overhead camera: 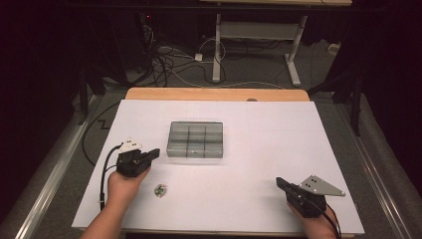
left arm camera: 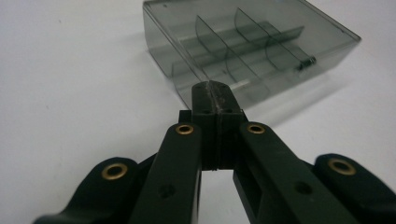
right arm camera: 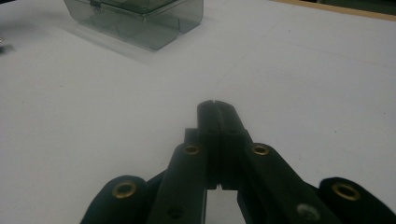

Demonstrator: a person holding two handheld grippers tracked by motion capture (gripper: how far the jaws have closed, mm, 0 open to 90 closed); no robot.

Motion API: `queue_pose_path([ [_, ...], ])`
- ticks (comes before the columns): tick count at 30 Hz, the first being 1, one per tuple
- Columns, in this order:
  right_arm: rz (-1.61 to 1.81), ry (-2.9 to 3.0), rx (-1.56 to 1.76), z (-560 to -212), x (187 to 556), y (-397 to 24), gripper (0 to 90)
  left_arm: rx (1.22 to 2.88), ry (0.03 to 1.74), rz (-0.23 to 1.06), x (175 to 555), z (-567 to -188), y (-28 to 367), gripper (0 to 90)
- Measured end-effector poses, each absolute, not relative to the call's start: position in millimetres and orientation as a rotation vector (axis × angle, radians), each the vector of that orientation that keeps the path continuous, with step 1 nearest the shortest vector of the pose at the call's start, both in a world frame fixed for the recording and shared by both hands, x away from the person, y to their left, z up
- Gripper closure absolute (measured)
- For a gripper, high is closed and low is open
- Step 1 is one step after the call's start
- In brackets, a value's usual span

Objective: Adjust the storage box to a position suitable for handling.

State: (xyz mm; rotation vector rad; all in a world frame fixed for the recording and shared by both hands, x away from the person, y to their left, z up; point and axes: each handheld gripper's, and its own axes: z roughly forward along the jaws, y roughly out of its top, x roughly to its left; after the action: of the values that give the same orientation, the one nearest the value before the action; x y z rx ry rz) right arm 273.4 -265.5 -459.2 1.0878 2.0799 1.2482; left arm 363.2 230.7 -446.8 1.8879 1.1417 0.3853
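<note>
Six compartments of the smoky box [overhead camera: 194, 140] look empty; each hand-held gripper is clenched on nothing.

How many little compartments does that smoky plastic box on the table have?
6, as far as the high view shows: the box is split into two rows of three, one row on the far side and one on the near side. Its lid is shut, and glare may hide a further divider.
</note>
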Motion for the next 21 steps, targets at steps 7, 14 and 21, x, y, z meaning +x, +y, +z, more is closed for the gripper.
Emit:
queue_pose_path([
  [7, 1.231, 2.081, 1.074, -460, 273, -266, 90.0, 1.881, 1.175, 0.404, 390, -446, 228, 87.4],
  [14, 1.245, 2.086, 1.067, -459, 273, -265, 90.0, 1.843, 1.246, 0.416, 424, -451, 230, 87.4],
  [21, 1.243, 2.087, 1.072, -460, 273, -265, 90.0, 1.848, 1.243, 0.426, 452, -447, 226, 87.5],
])
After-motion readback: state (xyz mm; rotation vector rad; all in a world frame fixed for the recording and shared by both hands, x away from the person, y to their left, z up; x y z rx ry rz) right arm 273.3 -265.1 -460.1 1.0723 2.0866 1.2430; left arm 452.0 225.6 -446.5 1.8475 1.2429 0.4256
